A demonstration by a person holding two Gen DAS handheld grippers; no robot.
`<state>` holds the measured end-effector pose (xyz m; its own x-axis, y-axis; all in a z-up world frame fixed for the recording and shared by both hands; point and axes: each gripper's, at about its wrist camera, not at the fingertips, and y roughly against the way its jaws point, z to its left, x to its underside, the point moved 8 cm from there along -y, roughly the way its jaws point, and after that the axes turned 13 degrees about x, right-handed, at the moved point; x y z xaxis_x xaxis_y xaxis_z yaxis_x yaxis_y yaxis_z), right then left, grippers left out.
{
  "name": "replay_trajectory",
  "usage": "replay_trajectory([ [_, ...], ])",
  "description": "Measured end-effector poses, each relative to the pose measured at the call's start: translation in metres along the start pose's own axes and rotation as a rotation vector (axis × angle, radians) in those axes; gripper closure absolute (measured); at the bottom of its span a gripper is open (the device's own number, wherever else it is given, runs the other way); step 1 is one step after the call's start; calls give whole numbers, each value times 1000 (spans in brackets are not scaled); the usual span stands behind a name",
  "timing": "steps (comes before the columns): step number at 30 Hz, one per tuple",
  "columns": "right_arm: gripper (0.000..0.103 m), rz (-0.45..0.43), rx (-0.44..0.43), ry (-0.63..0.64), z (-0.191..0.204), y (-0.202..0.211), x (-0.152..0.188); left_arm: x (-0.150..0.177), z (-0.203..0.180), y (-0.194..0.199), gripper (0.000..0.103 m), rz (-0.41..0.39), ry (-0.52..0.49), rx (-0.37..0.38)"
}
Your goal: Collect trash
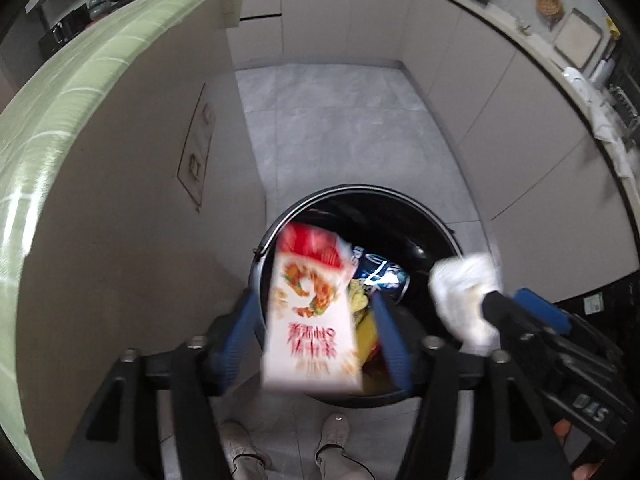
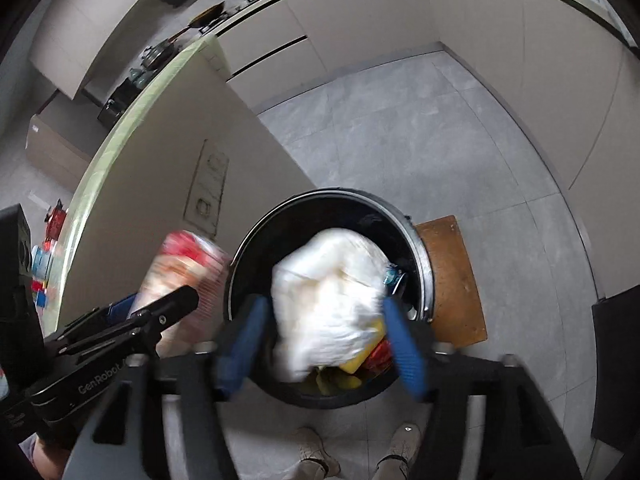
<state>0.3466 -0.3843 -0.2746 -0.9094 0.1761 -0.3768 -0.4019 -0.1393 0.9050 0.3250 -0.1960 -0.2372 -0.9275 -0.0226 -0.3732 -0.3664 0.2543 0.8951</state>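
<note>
Hovering both tools over the black bin [image 1: 436, 236], your left tool [image 1: 316, 336] gapes around the blurred snack packet [image 1: 310, 312]; your right tool [image 2: 324, 336] gapes around the white wad [image 2: 328, 300]. I can't tell if either item is still touched.

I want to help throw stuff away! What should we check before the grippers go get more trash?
1. Trash bin under both grippers: ok.
2. Left gripper open wide: ok.
3. Snack packet free of its blue fingers: cannot tell, blurred.
4. Right gripper open: ok.
5. White wad over the bin, not the floor: ok.
6. Room left in the bin above the can: ok.
</note>
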Motion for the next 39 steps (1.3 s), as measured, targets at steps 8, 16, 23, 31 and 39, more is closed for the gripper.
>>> replay_trajectory([
  [8,35,-20,-39,-23,1,5,-11,-7,-9,13,37,-55,-8,-15],
  [16,35,-61,-30,30,8,44,-12,-10,-16,52,36,-99,8,-12],
  [23,35,-82,-36,80,30,101,15,12,-13,137,36,-197,4,8],
  [31,33,-259,4,137,84,219,93,87,19,260,28,-368,-56,-8],
  [39,21,-462,53,154,135,337,189,173,49,353,26,-488,-79,5],
])
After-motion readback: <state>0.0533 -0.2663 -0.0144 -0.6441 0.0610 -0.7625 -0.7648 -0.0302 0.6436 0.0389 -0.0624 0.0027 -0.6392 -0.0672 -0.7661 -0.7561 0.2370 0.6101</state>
